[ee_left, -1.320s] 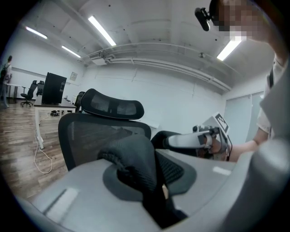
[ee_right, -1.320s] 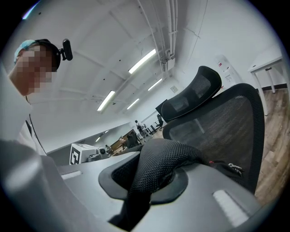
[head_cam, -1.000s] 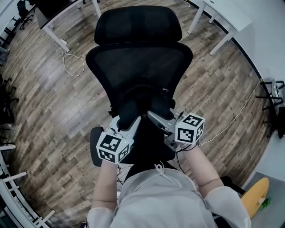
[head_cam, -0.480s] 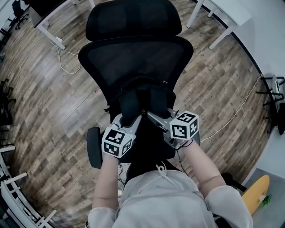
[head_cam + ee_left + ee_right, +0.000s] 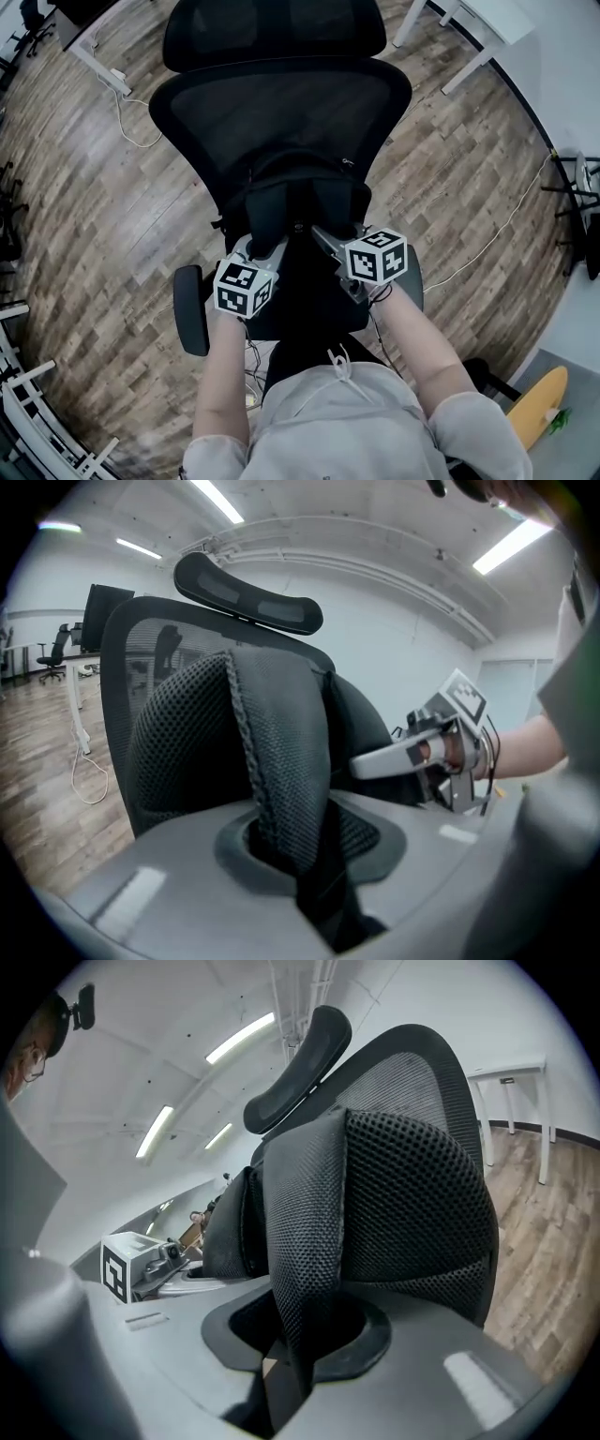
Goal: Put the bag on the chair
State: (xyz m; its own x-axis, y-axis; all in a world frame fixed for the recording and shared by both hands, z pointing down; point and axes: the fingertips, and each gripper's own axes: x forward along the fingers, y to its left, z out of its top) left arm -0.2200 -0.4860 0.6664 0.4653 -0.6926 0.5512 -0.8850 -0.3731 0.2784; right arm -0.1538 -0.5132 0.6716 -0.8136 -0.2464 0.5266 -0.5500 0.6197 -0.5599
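Note:
A black mesh-padded backpack (image 5: 298, 204) rests low against the backrest of a black office chair (image 5: 281, 108). My left gripper (image 5: 265, 247) is shut on the bag's left shoulder strap (image 5: 281, 780), which runs down between its jaws. My right gripper (image 5: 325, 236) is shut on the right shoulder strap (image 5: 305, 1260) in the same way. The two grippers sit side by side just in front of the bag, over the seat. In the left gripper view the right gripper (image 5: 375, 761) shows at the right, and the chair's headrest (image 5: 248, 592) rises behind the bag. The seat itself is mostly hidden by bag and arms.
The chair's armrests (image 5: 189, 309) stick out on both sides. White desk legs (image 5: 94, 66) and a loose cable (image 5: 141, 136) lie on the wood floor at the back left, more desk legs (image 5: 469, 66) at the back right. A cable (image 5: 497, 234) crosses the floor on the right.
Both grippers have moved forward with the bag toward the backrest, and the chair has drawn nearer in the head view. Both grips on the straps are unchanged.

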